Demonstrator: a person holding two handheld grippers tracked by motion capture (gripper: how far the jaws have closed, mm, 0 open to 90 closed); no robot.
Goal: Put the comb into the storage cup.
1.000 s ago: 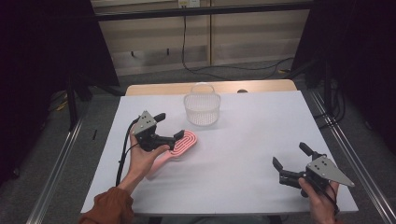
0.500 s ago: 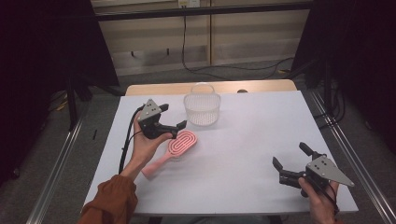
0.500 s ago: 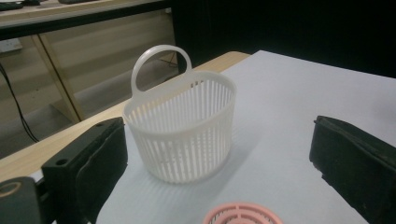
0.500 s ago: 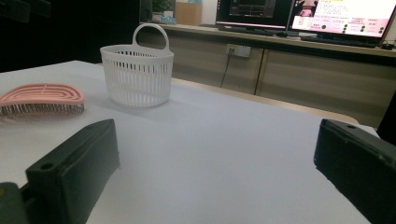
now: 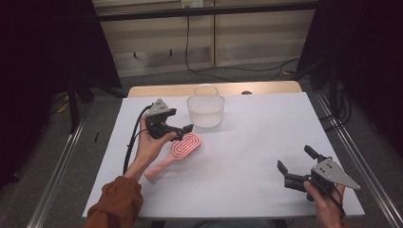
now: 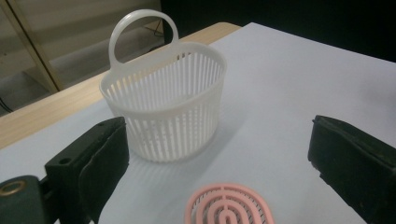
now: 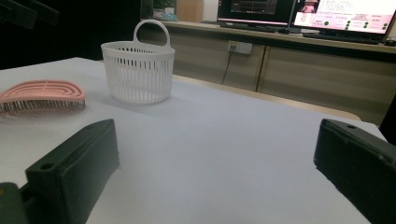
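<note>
Left gripper (image 5: 183,132) is open and empty, held just above the pink hairbrush (image 5: 180,148), which lies flat on the desk (image 5: 247,142) directly below its jaws. White basket (image 5: 205,110) stands just ahead. Right gripper (image 5: 297,166) is open, well apart. Grasping and placement apparently remain.

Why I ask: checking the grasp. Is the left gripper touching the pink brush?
Apart. The left gripper view shows the left gripper open above the pink brush.
</note>
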